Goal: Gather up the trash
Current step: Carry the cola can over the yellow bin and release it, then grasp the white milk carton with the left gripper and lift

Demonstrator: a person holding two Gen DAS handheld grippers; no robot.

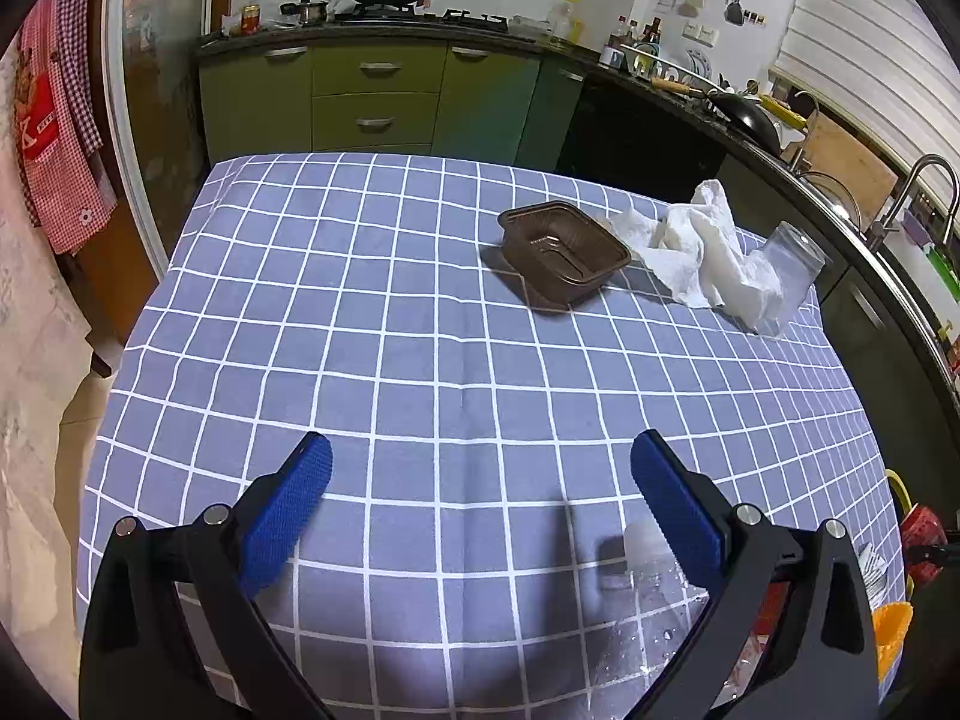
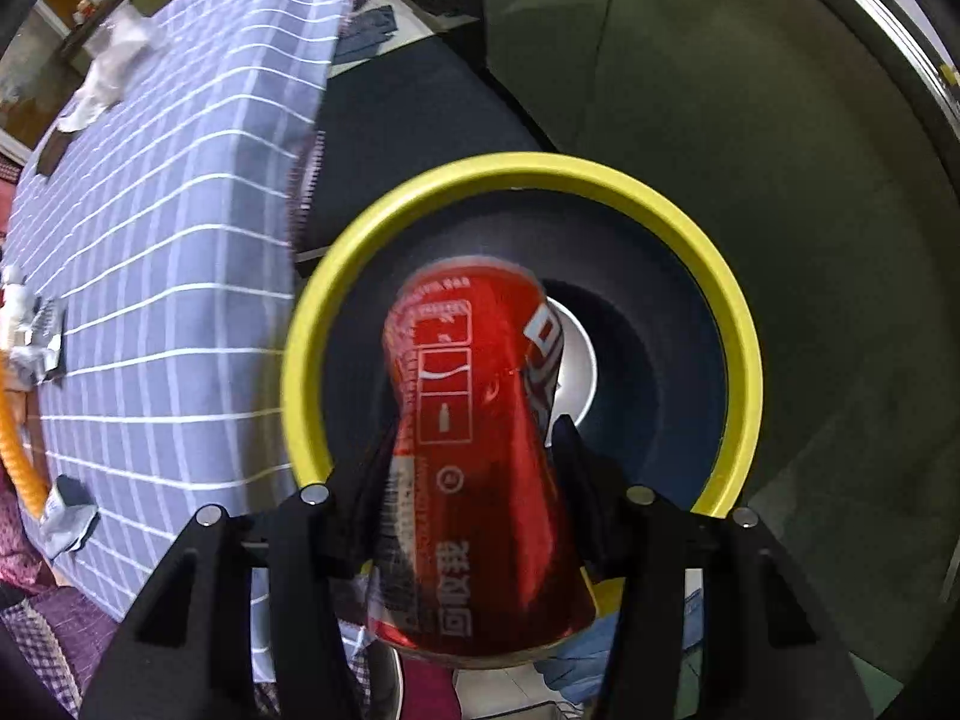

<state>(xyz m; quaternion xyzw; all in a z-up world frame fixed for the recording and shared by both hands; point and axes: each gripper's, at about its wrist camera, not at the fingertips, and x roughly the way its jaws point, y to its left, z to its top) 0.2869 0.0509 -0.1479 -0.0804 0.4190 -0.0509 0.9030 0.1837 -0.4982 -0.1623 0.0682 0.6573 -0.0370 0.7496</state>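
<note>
My right gripper (image 2: 468, 438) is shut on a red soda can (image 2: 474, 450) and holds it over the mouth of a yellow-rimmed bin (image 2: 312, 312) beside the table. My left gripper (image 1: 480, 468) is open and empty, low over the near part of the blue checked tablecloth (image 1: 360, 330). Farther on the table lie a brown plastic tray (image 1: 564, 252), crumpled white paper towel (image 1: 690, 246) and a clear plastic cup (image 1: 792, 264) on its side. A clear plastic bottle (image 1: 654, 576) lies by the left gripper's right finger.
Kitchen cabinets (image 1: 372, 96) and a counter with pots stand beyond the table. A sink and tap (image 1: 924, 180) are on the right. The bin's rim (image 1: 900, 486) peeks past the table's right edge. Small scraps (image 2: 72, 510) lie at the table edge in the right wrist view.
</note>
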